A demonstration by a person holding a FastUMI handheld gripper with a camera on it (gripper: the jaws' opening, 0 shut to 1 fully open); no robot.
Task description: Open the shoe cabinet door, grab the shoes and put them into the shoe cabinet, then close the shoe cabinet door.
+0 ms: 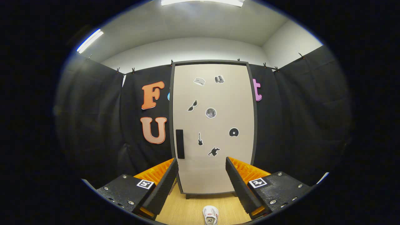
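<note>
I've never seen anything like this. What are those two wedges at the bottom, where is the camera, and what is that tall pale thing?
The camera rides on a hand-held gripper and looks forward along its two fingers, the wedges you noticed. Its jaws stand open and hold nothing. Beyond them is a shoe cabinet with its door shut, a dark handle near one edge and small stickers on the front. On the wooden floor between the fingers lies a white shoe, apart from both.

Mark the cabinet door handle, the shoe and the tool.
door handle (pixel 179 144), gripper view, middle of the dark vertical bar
shoe (pixel 210 215), gripper view, top of the white upper
tool (pixel 202 163), gripper view, midway between its open fingertips
</note>
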